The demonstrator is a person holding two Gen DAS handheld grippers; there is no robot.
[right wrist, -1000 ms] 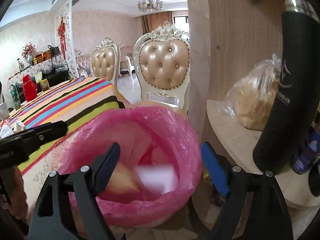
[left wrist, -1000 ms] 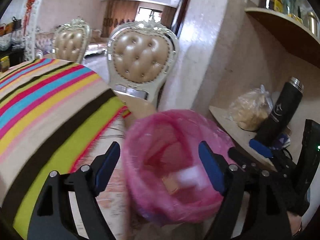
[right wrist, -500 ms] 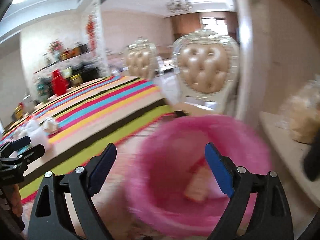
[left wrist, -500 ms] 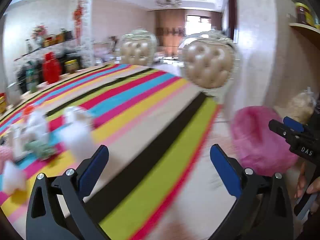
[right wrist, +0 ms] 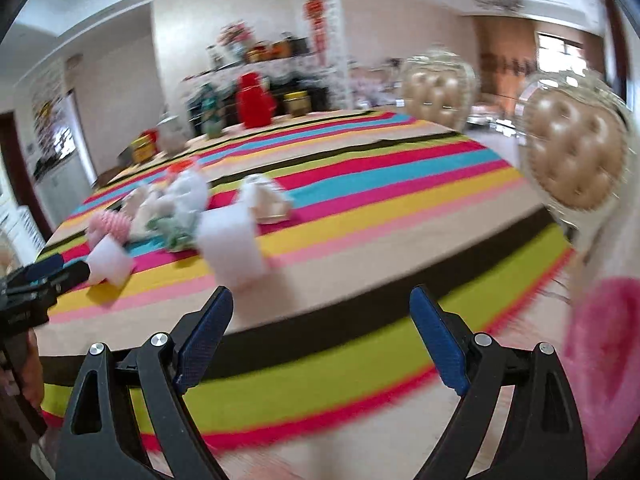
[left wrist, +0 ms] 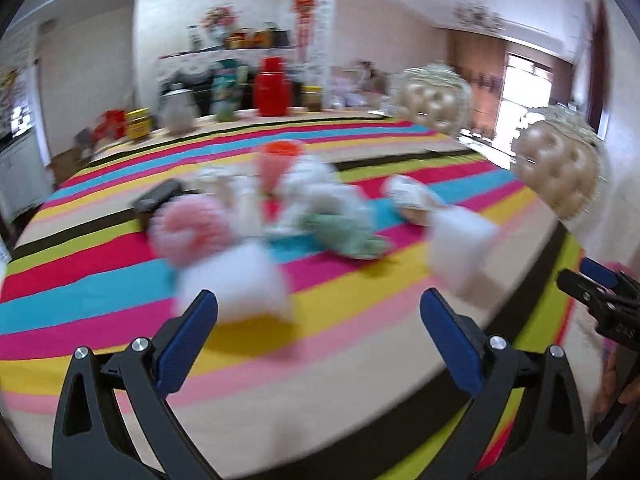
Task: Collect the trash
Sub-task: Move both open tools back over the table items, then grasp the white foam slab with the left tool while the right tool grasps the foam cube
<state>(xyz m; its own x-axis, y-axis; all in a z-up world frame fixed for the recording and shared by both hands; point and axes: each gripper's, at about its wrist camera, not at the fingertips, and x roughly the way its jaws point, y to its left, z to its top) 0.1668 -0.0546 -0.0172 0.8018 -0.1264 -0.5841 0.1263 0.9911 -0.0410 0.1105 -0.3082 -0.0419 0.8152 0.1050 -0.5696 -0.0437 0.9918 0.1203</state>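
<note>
Both views are motion-blurred. A heap of trash lies on the striped tablecloth (left wrist: 360, 308): white crumpled tissue (left wrist: 236, 276), a pink wad (left wrist: 188, 228), a green wad (left wrist: 348, 236), an orange cup (left wrist: 276, 160) and a white piece (left wrist: 460, 248). The same heap shows in the right wrist view, with the white piece (right wrist: 232, 248) nearest. My left gripper (left wrist: 318, 336) is open and empty just short of the white tissue. My right gripper (right wrist: 320, 332) is open and empty over the table's edge. The pink-lined trash bin (right wrist: 604, 352) is at the right.
Two tufted chairs (left wrist: 560, 172) (right wrist: 576, 152) stand at the table's far right side. A red jug (left wrist: 274, 88), jars and bottles stand at the table's far end. The other gripper shows at each view's edge: the right one (left wrist: 600, 300), the left one (right wrist: 36, 284).
Both grippers have swung left, away from the pink bin and towards the trash heap on the table. The bin has left the left view and slid to the right view's edge.
</note>
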